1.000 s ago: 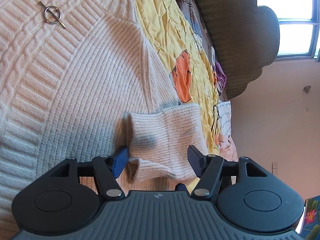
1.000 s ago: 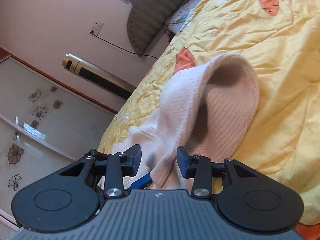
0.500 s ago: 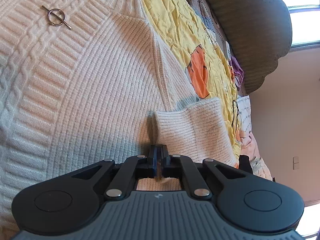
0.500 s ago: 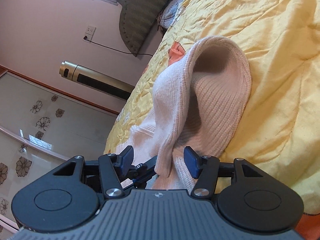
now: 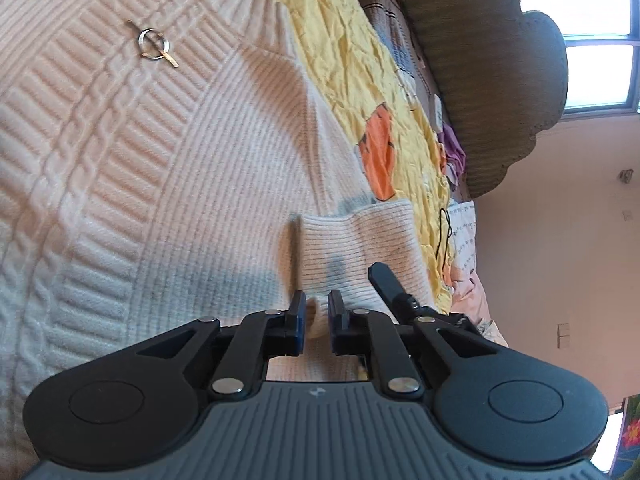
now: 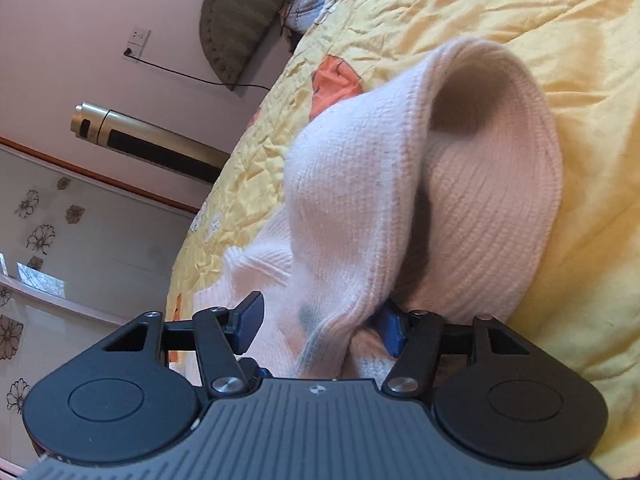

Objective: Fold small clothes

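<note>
Pink knit sweater point(image 5: 168, 184) is spread on the yellow bedspread point(image 6: 520, 20). Sleeve cuff point(image 5: 360, 248) is pinched by nearly closed left tongs point(image 5: 317, 312), just re-opened slightly. Raised sleeve point(image 6: 360, 208) is bracketed by half-open right tongs point(image 6: 320, 326), apparently for folding inward.
</note>
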Motion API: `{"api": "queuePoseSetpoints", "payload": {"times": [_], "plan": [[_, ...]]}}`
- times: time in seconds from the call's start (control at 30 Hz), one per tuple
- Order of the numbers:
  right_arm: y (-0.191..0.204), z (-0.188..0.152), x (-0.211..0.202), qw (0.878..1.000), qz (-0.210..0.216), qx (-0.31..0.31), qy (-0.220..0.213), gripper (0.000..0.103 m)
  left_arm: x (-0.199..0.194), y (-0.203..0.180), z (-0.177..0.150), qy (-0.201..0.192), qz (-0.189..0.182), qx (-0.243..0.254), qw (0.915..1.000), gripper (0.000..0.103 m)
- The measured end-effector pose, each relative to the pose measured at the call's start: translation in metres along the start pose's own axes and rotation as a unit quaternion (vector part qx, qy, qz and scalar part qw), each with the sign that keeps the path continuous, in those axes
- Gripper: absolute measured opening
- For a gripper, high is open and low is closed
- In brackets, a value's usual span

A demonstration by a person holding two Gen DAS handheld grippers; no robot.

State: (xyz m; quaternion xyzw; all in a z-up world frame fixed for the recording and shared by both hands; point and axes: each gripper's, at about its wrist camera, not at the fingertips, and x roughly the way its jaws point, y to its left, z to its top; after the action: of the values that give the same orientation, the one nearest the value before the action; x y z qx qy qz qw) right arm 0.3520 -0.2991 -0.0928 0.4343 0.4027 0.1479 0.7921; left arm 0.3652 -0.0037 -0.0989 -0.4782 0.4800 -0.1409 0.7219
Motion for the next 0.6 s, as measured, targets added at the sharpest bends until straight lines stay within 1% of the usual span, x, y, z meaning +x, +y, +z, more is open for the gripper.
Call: {"api": "queuePoseSetpoints", "payload": {"times": [0.03, 0.07, 0.13, 0.2, 0.27, 0.37, 0.4, 0.47, 0.53, 0.57, 0.6], "plan": [[0.005, -0.002, 0.002, 1.000, -0.002, -0.017, -0.004, 0.044, 0.000, 0.004, 0.000, -0.001, 0.004, -0.012, 0.9999, 0.033], [0.010, -0.002, 0.005, 0.999, -0.003, -0.035, -0.006, 0.013, -0.001, 0.008, -0.001, -0.004, 0.001, -0.024, 0.9997, 0.041], [0.012, -0.003, 0.005, 0.999, 0.013, -0.035, -0.009, 0.014, -0.002, 0.013, -0.001, -0.012, -0.033, -0.042, 0.9985, 0.064], [0.011, -0.002, 0.000, 0.999, 0.041, -0.017, -0.014, 0.014, -0.002, 0.013, 0.000, -0.028, -0.049, -0.059, 0.9967, 0.071], [0.004, -0.001, -0.007, 0.996, 0.086, 0.027, -0.015, 0.014, 0.003, 0.012, 0.002, -0.034, -0.050, -0.070, 0.9957, 0.071], [-0.007, -0.003, -0.015, 0.982, 0.161, 0.094, -0.017, 0.014, 0.010, 0.011, 0.000, -0.032, -0.072, -0.092, 0.9927, 0.066], [-0.009, -0.004, -0.017, 0.979, 0.172, 0.107, -0.018, 0.014, 0.012, 0.010, 0.000, -0.032, -0.080, -0.101, 0.9911, 0.058], [-0.013, -0.006, -0.018, 0.975, 0.187, 0.123, -0.019, 0.014, 0.016, 0.011, -0.002, -0.026, -0.108, -0.117, 0.9869, 0.057], [-0.015, -0.008, -0.017, 0.974, 0.185, 0.130, -0.015, 0.014, 0.022, 0.013, -0.004, -0.011, -0.138, -0.135, 0.9811, 0.057], [-0.016, -0.009, -0.016, 0.973, 0.186, 0.134, -0.012, 0.014, 0.022, 0.014, -0.005, -0.007, -0.138, -0.138, 0.9807, 0.057], [-0.017, -0.011, -0.017, 0.973, 0.185, 0.136, -0.013, 0.014, 0.023, 0.013, -0.005, -0.009, -0.130, -0.135, 0.9822, 0.057]]}}
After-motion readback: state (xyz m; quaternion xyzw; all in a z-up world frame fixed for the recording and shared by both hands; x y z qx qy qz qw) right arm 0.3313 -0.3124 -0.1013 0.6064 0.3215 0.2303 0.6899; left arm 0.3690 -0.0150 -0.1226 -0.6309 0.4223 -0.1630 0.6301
